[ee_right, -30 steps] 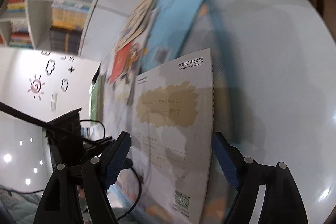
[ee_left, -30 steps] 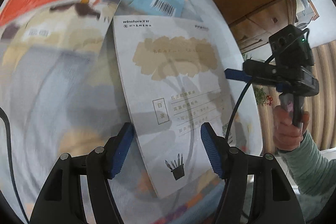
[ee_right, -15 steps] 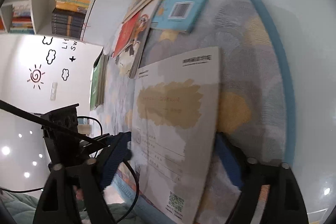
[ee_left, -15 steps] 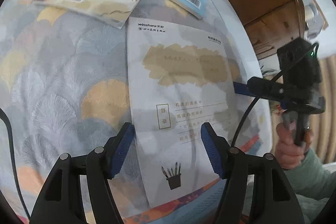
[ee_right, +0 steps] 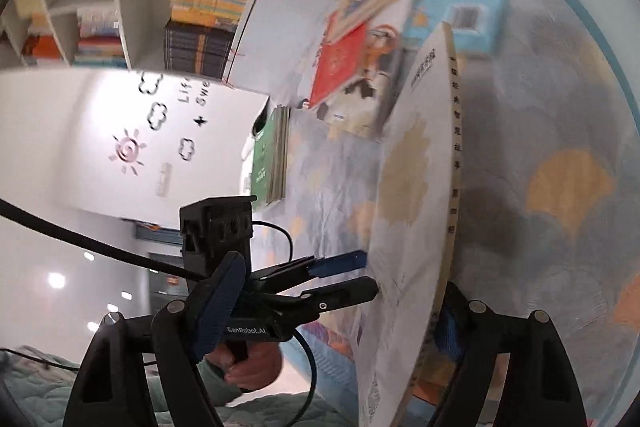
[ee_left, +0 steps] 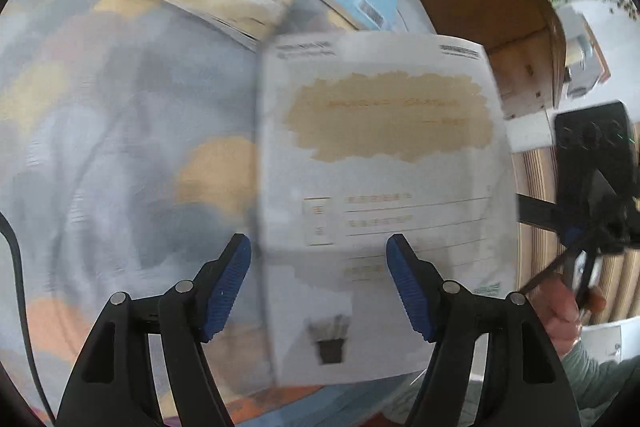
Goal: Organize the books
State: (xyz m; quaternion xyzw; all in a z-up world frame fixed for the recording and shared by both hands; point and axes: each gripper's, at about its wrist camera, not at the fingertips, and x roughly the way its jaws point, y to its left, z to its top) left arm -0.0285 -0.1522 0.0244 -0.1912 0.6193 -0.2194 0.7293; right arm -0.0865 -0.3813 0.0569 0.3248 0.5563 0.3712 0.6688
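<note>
Motion-blurred print on the white book [ee_left: 384,187]; right claw [ee_right: 332,303], one pad hidden behind that book.

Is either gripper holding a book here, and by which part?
The right gripper lifts the white book with one finger under its spine edge; a closed grip cannot be told. The left gripper is open, holding nothing.

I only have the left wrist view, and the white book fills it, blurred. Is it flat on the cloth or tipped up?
Observer: Tipped up. The right wrist view shows the white book raised steeply off the cloth, its spine showing.
Operator: Is the right gripper clamped on it?
Observer: No. The right gripper is open: the book sits by one pad, and the other pad is well clear.
</note>
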